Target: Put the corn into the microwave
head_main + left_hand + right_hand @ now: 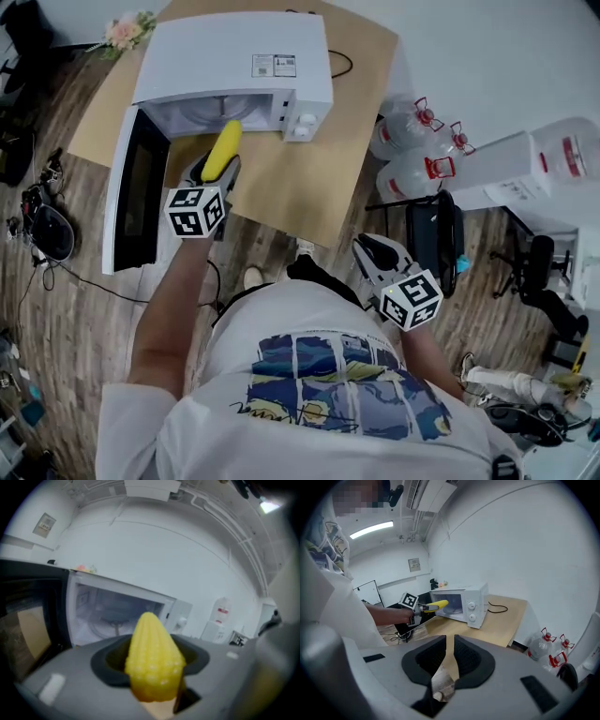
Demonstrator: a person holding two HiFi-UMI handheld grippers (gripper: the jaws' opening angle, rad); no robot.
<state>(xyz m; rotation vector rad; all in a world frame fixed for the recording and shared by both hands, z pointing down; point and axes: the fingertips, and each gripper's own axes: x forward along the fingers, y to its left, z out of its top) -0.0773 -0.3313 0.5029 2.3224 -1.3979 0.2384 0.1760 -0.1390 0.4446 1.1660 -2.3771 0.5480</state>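
Note:
A yellow corn cob (223, 148) is held in my left gripper (216, 169), which is shut on its lower end, tip pointing at the white microwave (234, 56). The microwave's door (131, 192) hangs open to the left, and the cob's tip is at the mouth of the cavity (192, 117). In the left gripper view the corn (154, 663) fills the space between the jaws, with the open cavity (112, 616) straight ahead. My right gripper (367, 248) hangs back near the person's body, off the table. Its jaws (449, 644) stand nearly together with a thin slit and nothing between them.
The microwave sits on a wooden table (309, 178) with a black cable (342, 61) behind it. Water jugs (412, 150) and a black chair (436, 234) stand to the right. Cables and gear (42, 225) lie on the floor at left, and flowers (127, 31) sit at the table's far corner.

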